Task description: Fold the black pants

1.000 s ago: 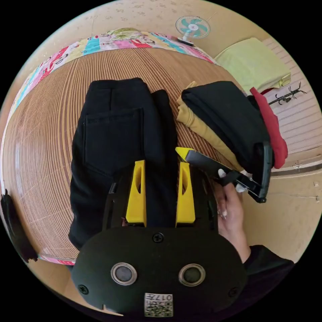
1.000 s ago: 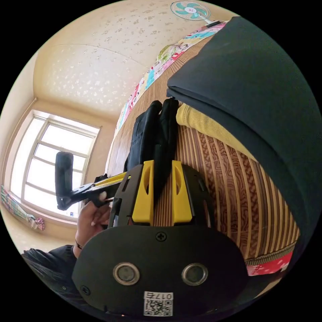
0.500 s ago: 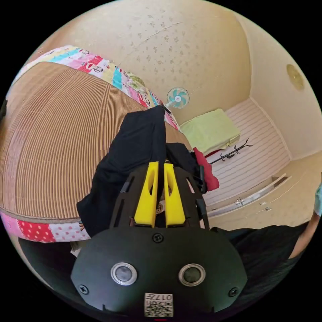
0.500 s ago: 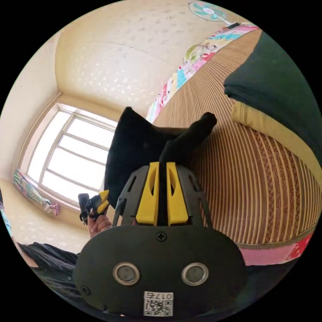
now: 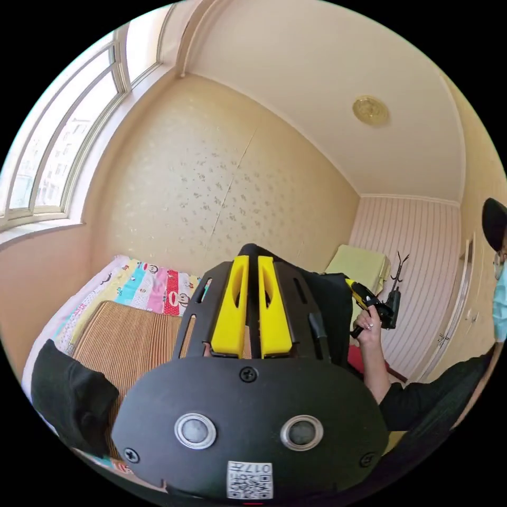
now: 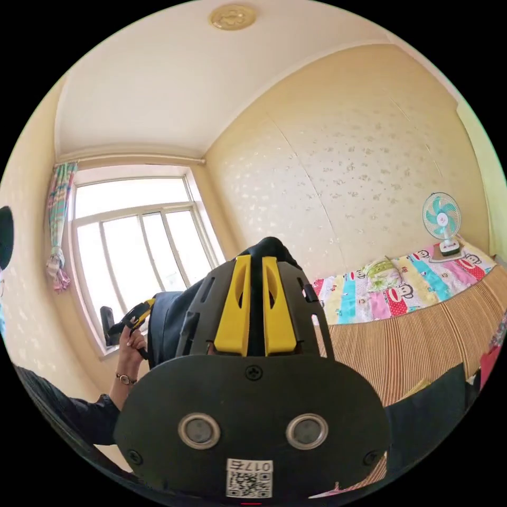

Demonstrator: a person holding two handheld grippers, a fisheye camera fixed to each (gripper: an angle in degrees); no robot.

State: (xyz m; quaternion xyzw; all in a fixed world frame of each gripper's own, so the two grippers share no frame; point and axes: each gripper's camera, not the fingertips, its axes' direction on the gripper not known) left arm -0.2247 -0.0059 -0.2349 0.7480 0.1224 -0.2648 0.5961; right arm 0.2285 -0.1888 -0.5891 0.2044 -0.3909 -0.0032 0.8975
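Black pants (image 5: 327, 296) being held up above striped mat (image 5: 132, 338); L gripper (image 5: 252, 261) & R gripper (image 6: 255, 262) jaws both being clenched on fabric.

Bedroom in a home. Bed (image 6: 422, 338) with ribbed bamboo mat (image 5: 132, 338) over a cartoon-print patchwork sheet (image 6: 391, 296), at 4 o'clock in the right gripper view, 8 o'clock in the left gripper view. Small teal desk fan (image 6: 441, 215) on the bed's far edge at 3 o'clock. Cream floral wallpaper (image 6: 338, 158) all round, round ceiling fitting (image 5: 370, 110) at 1 o'clock. Multi-pane window (image 6: 132, 253) with a tied-back patterned curtain (image 6: 58, 222) at 9 o'clock. Panelled pink wall (image 5: 417, 253), coat hooks (image 5: 398, 266) and pale green bedding stack (image 5: 359, 266) at 3 o'clock in the left gripper view.
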